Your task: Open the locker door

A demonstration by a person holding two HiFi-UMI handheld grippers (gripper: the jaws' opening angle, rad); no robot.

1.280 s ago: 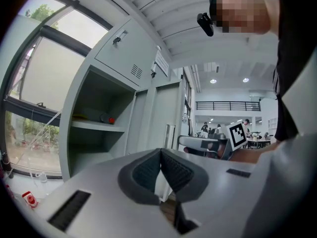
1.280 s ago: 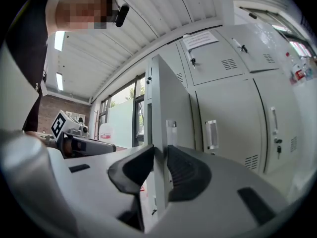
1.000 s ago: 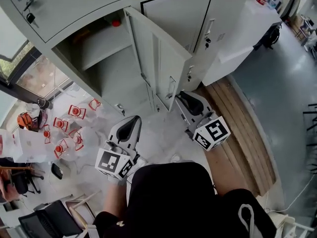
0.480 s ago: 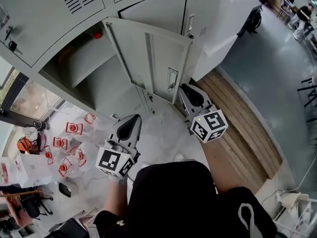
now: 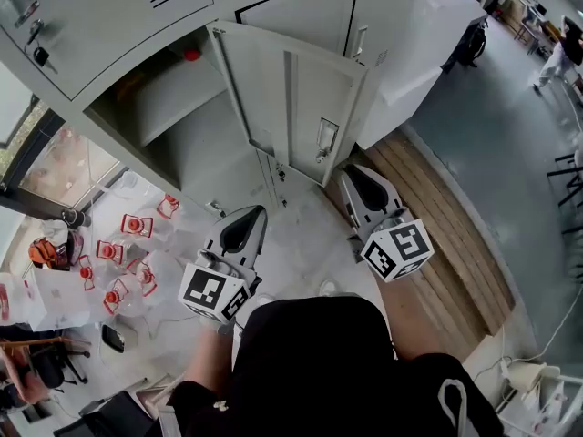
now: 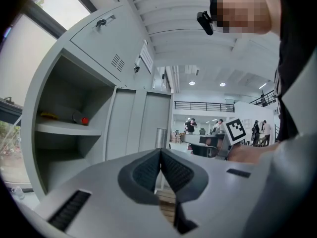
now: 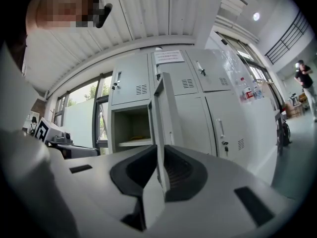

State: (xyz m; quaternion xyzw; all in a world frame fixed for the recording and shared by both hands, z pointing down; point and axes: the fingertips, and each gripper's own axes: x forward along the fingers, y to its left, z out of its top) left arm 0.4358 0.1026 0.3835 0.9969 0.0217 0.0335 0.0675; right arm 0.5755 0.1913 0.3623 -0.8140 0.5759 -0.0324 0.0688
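Door: the locker door (image 5: 301, 98) stands swung wide at 12 o'clock in the head view, hinged on its left edge beside the open compartment (image 5: 196, 153).
Door look: we see pale grey sheet metal with its inner face toward us, one vertical rib down the middle and a lock plate (image 5: 328, 139) near the free edge.
Right tongs: the right gripper (image 5: 350, 173) sits at 2 o'clock and pinches the door's free edge low down. In the right gripper view the thin edge runs straight down between the pads.
Left tongs: the left gripper (image 5: 255, 210) is at 9 o'clock, close to centre. Its jaws are pressed together on nothing, apart from the door.
Compartment: open at 10 to 11 o'clock, with one shelf (image 5: 173, 94) across it.
Shelf load: a red-capped item (image 5: 190, 54) lies there, with a yellowish thing (image 6: 49, 116) farther left. We cannot tell what either is.
Neighbours: closed lockers (image 5: 301, 12) at 12 to 1 o'clock.
Floor: red-and-clear items (image 5: 127, 244) are scattered at 9 o'clock, and there is a wooden strip (image 5: 446, 235) at 3 o'clock.
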